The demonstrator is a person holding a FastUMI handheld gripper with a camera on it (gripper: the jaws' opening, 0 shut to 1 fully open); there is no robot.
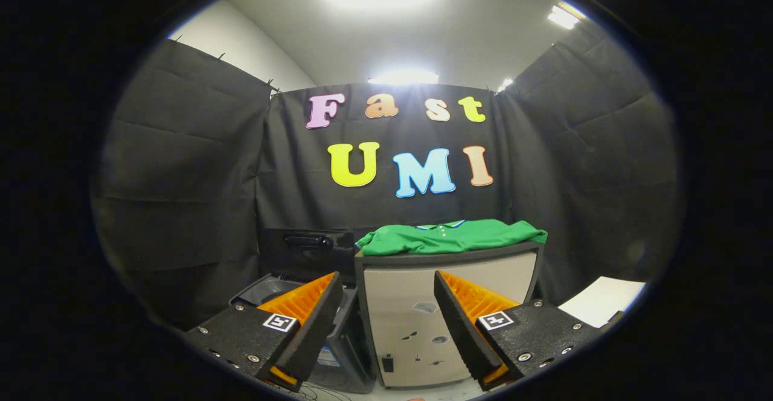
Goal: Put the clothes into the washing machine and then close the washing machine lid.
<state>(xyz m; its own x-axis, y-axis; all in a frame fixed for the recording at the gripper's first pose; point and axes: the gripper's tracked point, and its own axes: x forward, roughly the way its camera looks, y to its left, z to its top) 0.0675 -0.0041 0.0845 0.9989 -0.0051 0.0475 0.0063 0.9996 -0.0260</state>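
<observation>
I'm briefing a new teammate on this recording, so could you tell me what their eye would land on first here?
The green shirt stands out most, lying folded on top of a pale cabinet just beyond the fingers. The gripper is open, its fingers spread to either side of the cabinet's front and holding nothing. Beside the cabinet, behind one finger, sits the dark washing machine with its lid raised.

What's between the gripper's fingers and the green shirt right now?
In the gripper view, the open gripper frames the beige cabinet; its front rises to the dark top where the green shirt lies. Nothing else intervenes.
</observation>
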